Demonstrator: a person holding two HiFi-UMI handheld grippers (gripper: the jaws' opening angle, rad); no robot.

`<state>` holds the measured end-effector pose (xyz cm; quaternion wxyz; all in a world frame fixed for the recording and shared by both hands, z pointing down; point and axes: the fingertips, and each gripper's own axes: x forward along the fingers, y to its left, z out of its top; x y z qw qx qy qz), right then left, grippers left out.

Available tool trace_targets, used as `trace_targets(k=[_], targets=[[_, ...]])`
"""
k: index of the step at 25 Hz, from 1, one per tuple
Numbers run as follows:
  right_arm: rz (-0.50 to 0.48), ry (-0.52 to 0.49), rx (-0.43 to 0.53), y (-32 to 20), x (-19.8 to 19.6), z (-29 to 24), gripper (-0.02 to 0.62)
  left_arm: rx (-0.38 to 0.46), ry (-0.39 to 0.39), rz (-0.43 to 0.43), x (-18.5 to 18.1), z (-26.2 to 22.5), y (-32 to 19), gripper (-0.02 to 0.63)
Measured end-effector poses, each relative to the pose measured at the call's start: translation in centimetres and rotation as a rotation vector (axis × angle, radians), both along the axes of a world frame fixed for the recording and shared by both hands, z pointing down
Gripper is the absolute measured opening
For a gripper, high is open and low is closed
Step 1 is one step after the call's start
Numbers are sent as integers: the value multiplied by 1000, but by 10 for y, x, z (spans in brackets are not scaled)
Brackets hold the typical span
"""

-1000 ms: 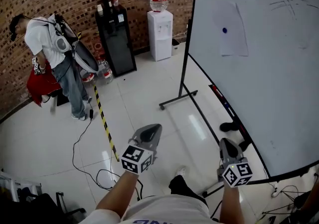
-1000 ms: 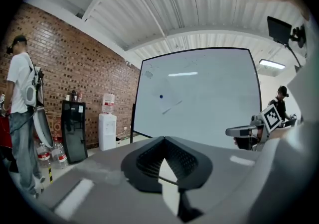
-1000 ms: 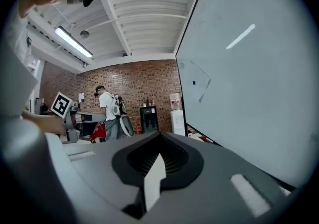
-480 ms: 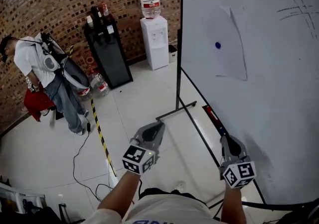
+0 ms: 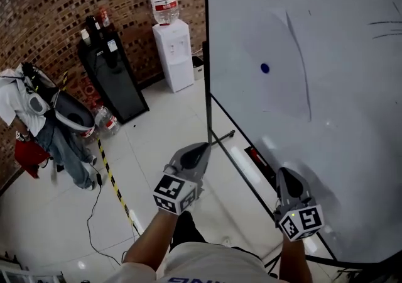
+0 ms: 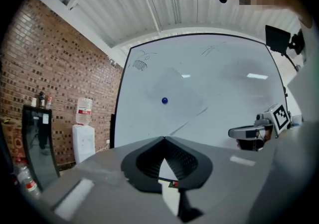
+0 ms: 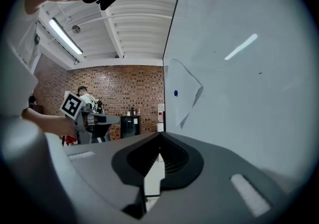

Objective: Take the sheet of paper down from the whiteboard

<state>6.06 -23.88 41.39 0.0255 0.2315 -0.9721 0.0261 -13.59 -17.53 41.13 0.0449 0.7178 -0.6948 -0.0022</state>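
A white sheet of paper [image 5: 279, 65] hangs on the whiteboard [image 5: 352, 149], pinned by a blue magnet [image 5: 264, 68]; its right edge lifts a little off the board. My left gripper [image 5: 203, 146] is shut and empty, held out over the floor left of the board's frame. My right gripper [image 5: 283, 171] is shut and empty too, close to the board's lower part and below the sheet. In the left gripper view the sheet [image 6: 182, 96] and magnet [image 6: 164, 100] lie ahead beyond the shut jaws. The right gripper view shows the sheet [image 7: 185, 93] up ahead on the board.
The whiteboard's black stand foot [image 5: 221, 139] crosses the white tiled floor. A water dispenser [image 5: 171, 49] and a black cabinet [image 5: 113, 80] stand against the brick wall. A person [image 5: 38, 118] stands at the left. Striped tape [image 5: 113, 184] and a cable lie on the floor.
I have stepped closer to the whiteboard, so the sheet looms larger. Both grippers have moved forward toward the board and stay shut.
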Motion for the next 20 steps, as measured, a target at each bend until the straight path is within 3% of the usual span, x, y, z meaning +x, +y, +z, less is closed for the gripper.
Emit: trace_targets(k=[4,10,12,16,20], targets=[[122,10,73,-27,-13,-17,8,27,-8,151,-15,-8,-66,5],[370,-19,165,-61,-38,-70,8,48,-98,418,-36,-42,-154,5],[442,-26,187,-67,-43,-87,8,94,-119,502,-34,-63,-178,5],[523,-9,214,-75,-52,-108,8,173,-166,594,-18,-97,-206,5],[566,37,230,-76,-52,-121,8,182,-248,634,1,-107,-220,6]])
